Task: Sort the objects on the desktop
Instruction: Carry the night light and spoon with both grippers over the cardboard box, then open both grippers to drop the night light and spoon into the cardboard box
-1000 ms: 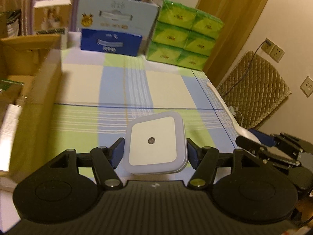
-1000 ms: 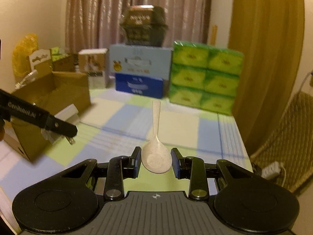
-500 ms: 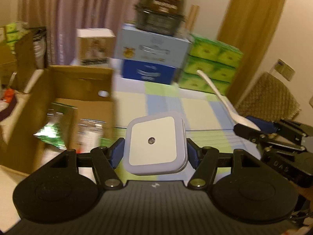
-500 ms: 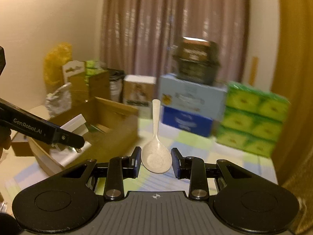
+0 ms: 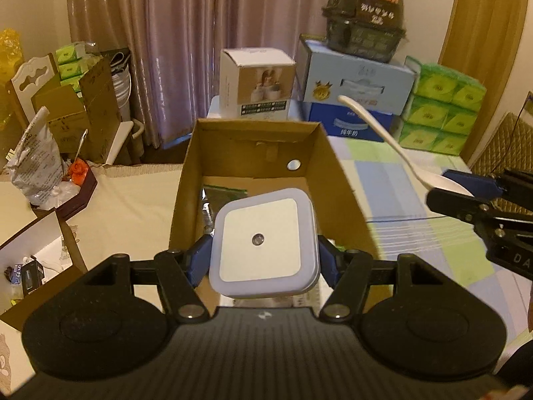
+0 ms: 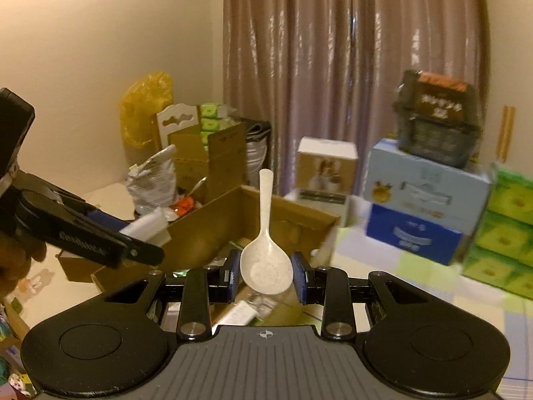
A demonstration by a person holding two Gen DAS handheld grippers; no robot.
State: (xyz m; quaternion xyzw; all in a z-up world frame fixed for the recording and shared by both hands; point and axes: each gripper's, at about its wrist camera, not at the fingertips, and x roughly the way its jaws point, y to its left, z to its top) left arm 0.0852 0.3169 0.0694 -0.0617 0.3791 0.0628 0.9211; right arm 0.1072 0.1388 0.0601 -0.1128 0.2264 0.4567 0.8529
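Observation:
My left gripper (image 5: 263, 260) is shut on a white square night light (image 5: 263, 243) with a small round sensor in its face. It hangs over the near end of an open cardboard box (image 5: 256, 140) that holds a few packets. My right gripper (image 6: 266, 275) is shut on the bowl of a pale speckled rice spoon (image 6: 265, 260), whose handle points up and away. In the left wrist view the same spoon (image 5: 383, 136) and right gripper (image 5: 466, 186) show at the right edge. The left gripper (image 6: 100, 236) shows at the left in the right wrist view, beside the box (image 6: 230, 213).
A checked tablecloth (image 5: 416, 226) covers the table right of the box. Behind stand a white carton (image 5: 258, 83), stacked blue boxes (image 5: 356, 86), green tissue packs (image 5: 443, 113) and a dark basket (image 5: 364, 16). Clutter, bags and more cartons (image 5: 76, 113) fill the left side.
Both grippers swung left and rose a little, from over the checked cloth to the cardboard box. The night light and the spoon stayed gripped throughout.

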